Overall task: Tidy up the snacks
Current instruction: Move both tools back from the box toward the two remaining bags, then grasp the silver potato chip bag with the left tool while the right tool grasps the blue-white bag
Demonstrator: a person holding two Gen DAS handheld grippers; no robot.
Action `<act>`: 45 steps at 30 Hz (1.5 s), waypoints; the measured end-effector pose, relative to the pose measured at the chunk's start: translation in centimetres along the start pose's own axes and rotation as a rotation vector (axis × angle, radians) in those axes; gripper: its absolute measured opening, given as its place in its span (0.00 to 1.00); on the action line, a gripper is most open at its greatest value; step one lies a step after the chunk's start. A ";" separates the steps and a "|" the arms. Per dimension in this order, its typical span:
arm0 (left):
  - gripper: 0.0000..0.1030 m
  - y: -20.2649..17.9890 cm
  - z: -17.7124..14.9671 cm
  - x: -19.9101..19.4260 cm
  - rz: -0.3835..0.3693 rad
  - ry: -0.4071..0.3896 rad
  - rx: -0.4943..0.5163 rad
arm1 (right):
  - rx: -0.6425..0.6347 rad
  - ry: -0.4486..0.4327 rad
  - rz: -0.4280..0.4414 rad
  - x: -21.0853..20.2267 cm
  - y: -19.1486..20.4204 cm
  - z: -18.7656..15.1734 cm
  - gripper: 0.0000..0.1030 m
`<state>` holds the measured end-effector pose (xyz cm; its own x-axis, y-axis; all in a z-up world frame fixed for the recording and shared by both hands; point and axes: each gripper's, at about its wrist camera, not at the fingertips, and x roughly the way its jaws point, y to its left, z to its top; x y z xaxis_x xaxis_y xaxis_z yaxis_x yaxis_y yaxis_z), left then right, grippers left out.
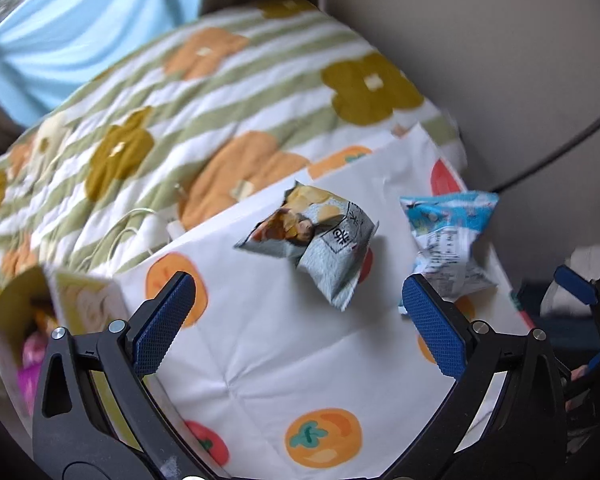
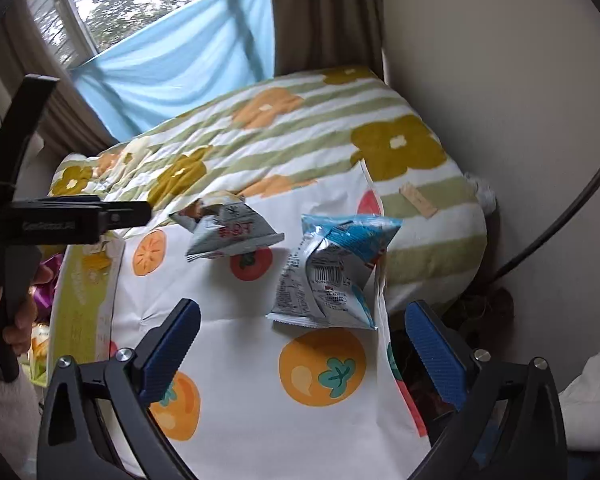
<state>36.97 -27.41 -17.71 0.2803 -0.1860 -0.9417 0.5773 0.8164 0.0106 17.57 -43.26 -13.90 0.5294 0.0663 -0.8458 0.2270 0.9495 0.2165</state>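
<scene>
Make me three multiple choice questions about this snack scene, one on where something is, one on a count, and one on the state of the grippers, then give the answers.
1. Where does the open box sit relative to the fruit-print cloth?
A. At its left edge
B. On its far right
C. In its middle

2. How many snack packets lie loose on the cloth?
A. One
B. Two
C. Four

3. What state is the left gripper in?
A. Shut on a packet
B. Shut and empty
C. Open and empty

Answers: 1 A, the box shows at the left of both views. 2 B, only the grey packet and the blue packet lie there. 3 C, its blue fingers stand wide apart with nothing between them.
</scene>
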 end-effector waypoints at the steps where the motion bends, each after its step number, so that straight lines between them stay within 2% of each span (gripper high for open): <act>1: 1.00 -0.2 0.5 0.8 0.000 0.020 0.020 | 0.012 0.006 -0.001 0.5 0.0 0.1 0.99; 5: 1.00 -0.6 2.3 3.8 -0.018 0.070 0.088 | 0.039 0.025 -0.016 2.6 -0.1 0.7 0.99; 11: 1.00 -0.5 4.2 8.8 -0.067 0.160 0.127 | 0.039 0.046 -0.070 6.1 0.5 1.8 0.99; 17: 1.00 -0.6 4.2 12.5 -0.102 0.219 0.137 | 0.024 0.061 -0.128 8.4 0.6 2.1 0.99; 20: 0.99 -0.2 3.9 13.2 -0.127 0.230 0.124 | 0.014 0.061 -0.149 9.3 0.5 2.3 0.99; 23: 0.82 0.4 3.4 13.7 -0.173 0.235 0.099 | -0.005 0.063 -0.166 10.1 0.6 2.5 0.99; 31: 0.80 0.9 2.0 12.9 -0.161 0.214 0.075 | -0.043 0.075 -0.195 11.5 0.7 2.5 0.99; 37: 0.80 2.0 0.3 12.0 -0.145 0.217 0.017 | -0.050 0.090 -0.203 12.4 1.0 2.6 0.98; 38: 0.80 2.3 -0.1 11.7 -0.145 0.217 0.003 | -0.052 0.092 -0.204 12.5 1.0 2.6 0.97; 40: 0.80 2.6 -0.6 11.4 -0.141 0.216 -0.012 | -0.059 0.100 -0.207 12.9 1.1 2.6 0.87; 41: 0.80 2.8 -0.9 11.2 -0.138 0.215 -0.020 | -0.063 0.108 -0.205 13.1 1.2 2.6 0.73; 45: 0.80 3.1 -1.5 10.2 -0.127 0.202 -0.039 | -0.081 0.115 -0.193 13.1 1.5 2.3 0.61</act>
<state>40.46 -25.98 -27.81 0.0460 -0.1784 -0.9829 0.5670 0.8147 -0.1213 26.72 -41.71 -23.52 0.3848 -0.0883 -0.9188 0.2459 0.9692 0.0098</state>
